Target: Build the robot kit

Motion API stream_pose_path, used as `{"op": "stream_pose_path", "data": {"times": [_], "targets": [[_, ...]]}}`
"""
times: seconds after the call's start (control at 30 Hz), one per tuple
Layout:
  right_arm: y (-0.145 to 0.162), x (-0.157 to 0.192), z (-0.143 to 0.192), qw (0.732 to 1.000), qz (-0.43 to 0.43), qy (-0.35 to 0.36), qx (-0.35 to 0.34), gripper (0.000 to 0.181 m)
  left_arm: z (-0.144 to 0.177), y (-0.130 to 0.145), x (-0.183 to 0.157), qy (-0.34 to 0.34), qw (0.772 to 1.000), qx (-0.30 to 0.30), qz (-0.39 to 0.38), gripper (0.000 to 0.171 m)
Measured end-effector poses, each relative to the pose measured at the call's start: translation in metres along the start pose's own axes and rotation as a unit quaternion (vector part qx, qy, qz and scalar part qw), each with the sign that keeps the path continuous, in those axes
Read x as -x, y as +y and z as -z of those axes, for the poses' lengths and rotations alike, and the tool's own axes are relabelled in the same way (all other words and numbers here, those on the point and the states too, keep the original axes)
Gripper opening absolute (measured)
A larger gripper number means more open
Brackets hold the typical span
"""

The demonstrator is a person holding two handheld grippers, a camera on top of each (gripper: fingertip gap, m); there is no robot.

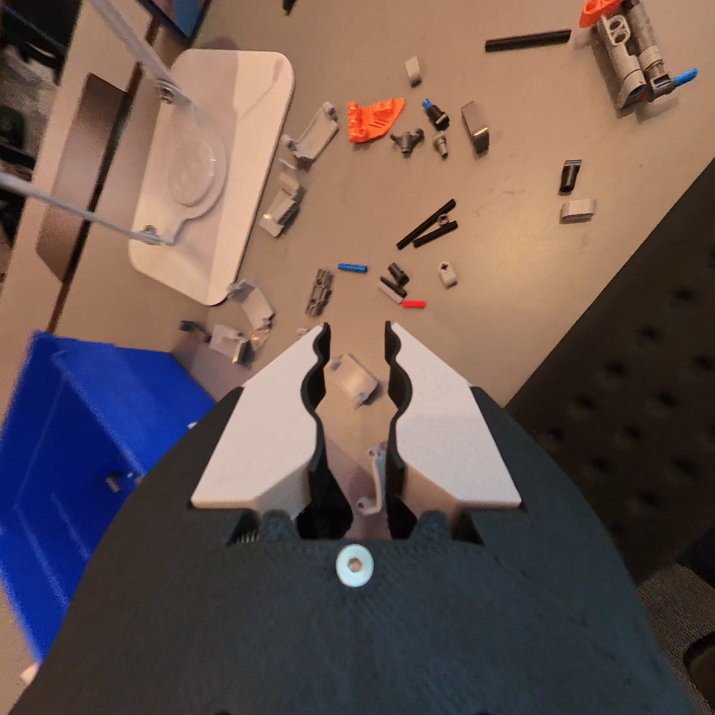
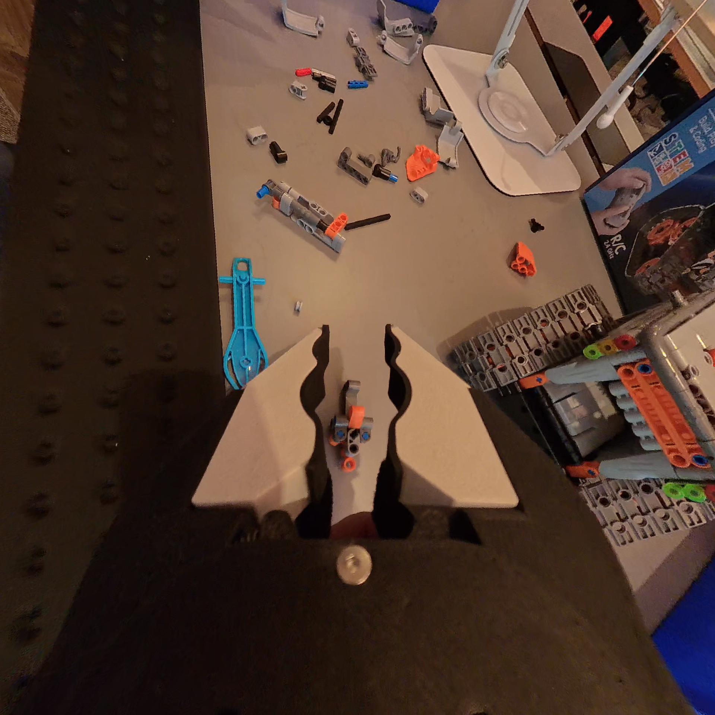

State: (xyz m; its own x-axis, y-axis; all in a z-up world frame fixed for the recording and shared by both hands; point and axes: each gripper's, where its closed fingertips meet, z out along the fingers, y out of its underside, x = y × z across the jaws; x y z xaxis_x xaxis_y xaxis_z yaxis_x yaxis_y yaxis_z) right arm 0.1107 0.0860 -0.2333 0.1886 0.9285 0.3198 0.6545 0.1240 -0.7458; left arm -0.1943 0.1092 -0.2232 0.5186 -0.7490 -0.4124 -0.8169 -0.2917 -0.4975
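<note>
The left gripper (image 1: 356, 329) is held parted and empty above a grey panel (image 1: 353, 378), with a red pin (image 1: 413, 303) beyond. The right gripper (image 2: 356, 328) is likewise parted and empty over a small orange-grey assembly (image 2: 350, 425); a blue tool (image 2: 244, 321) lies farther left.

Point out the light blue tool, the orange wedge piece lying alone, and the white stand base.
light blue tool (image 2: 244, 321): right wrist view, middle of its shaft.
orange wedge piece (image 2: 523, 258): right wrist view, its upper face.
white stand base (image 2: 514, 154): right wrist view, bare flat plate.
</note>
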Motion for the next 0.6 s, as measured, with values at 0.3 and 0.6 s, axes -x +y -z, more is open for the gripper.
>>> {"op": "stream_pose_path", "data": {"times": [0.3, 0.6], "targets": [[-0.038, 0.009, -0.013, 1.000, 0.009, 0.006, -0.014, 0.027, 0.097, 0.020, 0.102, -0.154, 0.987, -0.039, 0.031, 0.025], [-0.076, 0.010, -0.060, 0.999, -0.003, -0.009, -0.042, 0.026, 0.135, 0.088, 0.204, -0.229, 0.965, -0.018, 0.124, 0.025]]}}
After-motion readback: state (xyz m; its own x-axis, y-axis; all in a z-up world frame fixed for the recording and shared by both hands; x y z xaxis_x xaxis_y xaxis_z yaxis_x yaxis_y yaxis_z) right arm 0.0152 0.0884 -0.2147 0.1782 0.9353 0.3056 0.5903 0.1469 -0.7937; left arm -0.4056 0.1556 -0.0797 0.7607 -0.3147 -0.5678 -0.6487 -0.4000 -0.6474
